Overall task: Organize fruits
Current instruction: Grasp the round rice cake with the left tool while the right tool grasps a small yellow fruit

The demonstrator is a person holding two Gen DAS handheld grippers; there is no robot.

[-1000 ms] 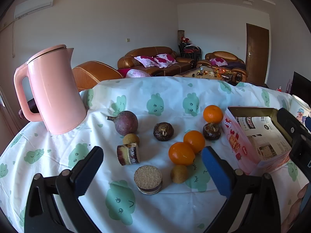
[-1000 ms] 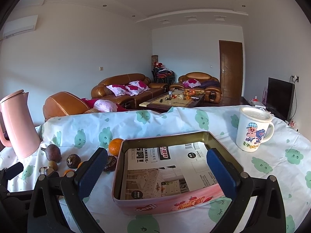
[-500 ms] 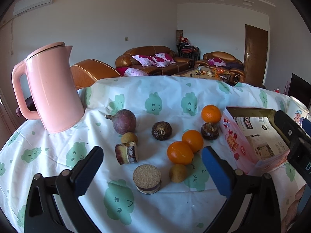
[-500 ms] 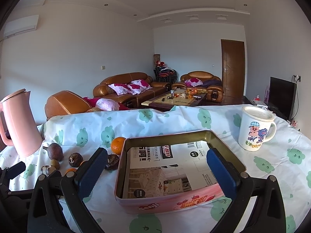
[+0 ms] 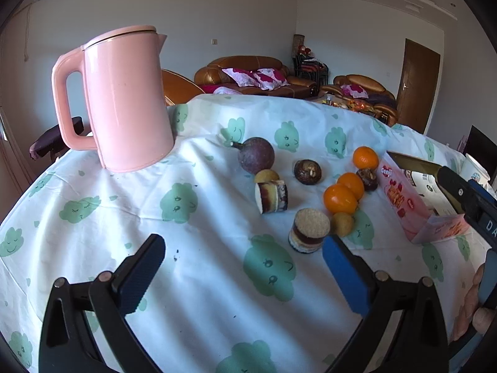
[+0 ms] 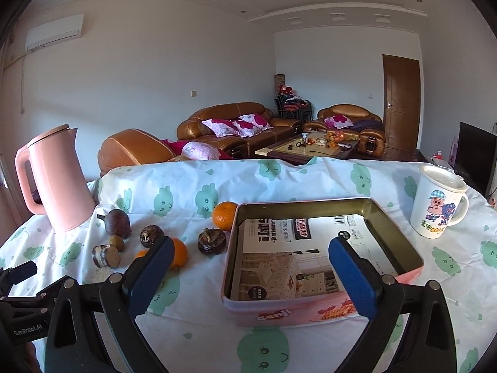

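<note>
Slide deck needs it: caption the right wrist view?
Open right claw hovers over a paper-lined pink tin; fruit waits beside it.

Table (image 5: 217,295): you have it under a white cloth printed with green cloud faces.
Left side: pink kettle (image 5: 124,99), upright.
Middle: your fruit lies loose, with a purple passion fruit (image 5: 256,154), three oranges (image 5: 340,199), dark round fruits (image 5: 307,172) and two layered cake pieces (image 5: 271,196).
Right of the fruit: pink tin (image 6: 310,307), paper-lined.
Far right: cartoon mug (image 6: 436,203).
</note>
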